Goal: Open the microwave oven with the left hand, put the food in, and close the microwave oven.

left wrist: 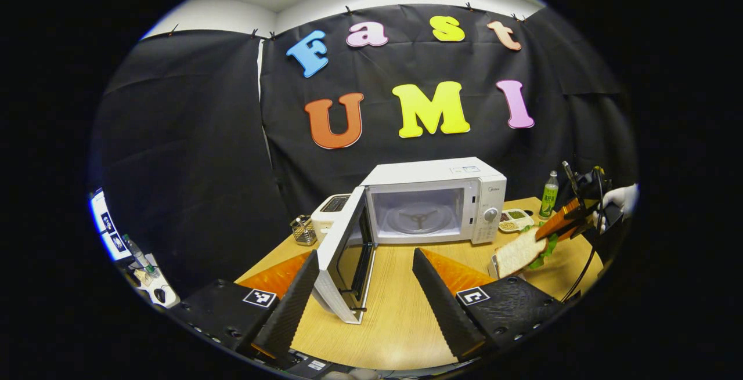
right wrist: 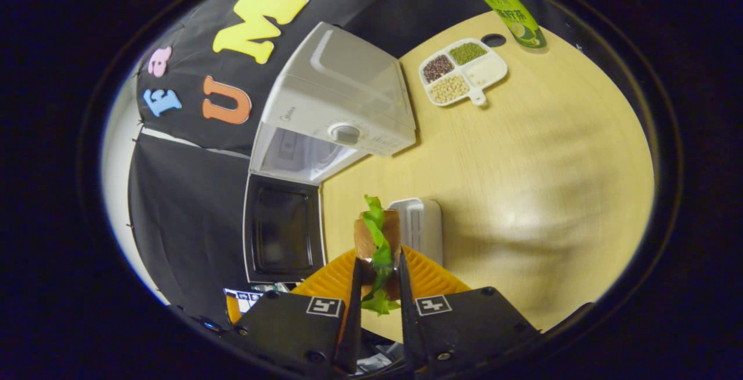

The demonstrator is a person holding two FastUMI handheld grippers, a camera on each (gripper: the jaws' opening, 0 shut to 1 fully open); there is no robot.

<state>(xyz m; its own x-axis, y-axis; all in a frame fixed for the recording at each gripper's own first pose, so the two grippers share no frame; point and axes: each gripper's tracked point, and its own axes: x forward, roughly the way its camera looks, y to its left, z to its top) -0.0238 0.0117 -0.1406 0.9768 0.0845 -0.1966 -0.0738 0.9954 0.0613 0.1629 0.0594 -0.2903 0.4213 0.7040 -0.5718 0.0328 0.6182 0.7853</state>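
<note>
The microwave stands on the wooden surface with its door swung wide to its left, so the glass turntable inside is bare and in plain sight. In the left gripper view, the left gripper hangs in front of the oven with its 2 fingers spread wide and nothing between them; the edge of the door sits in the gap between the fingers, though I cannot tell whether either one touches it.

The right gripper is clamped narrowly on a sandwich, 2 slices of bread with green lettuce sticking out top and bottom. Both fingers press on its sides, and it is lifted clear of the surface. In the left gripper view the sandwich appears to the right of the microwave, outside the oven, held by the right gripper with a white-gloved hand behind it.

Just beside the sandwich, a small white rack rests on the surface. A white tray with 4 compartments of beans and grains lies near the microwave's right side, with a green bottle beyond it. A white toaster and a wire basket sit to the microwave's left.
</note>
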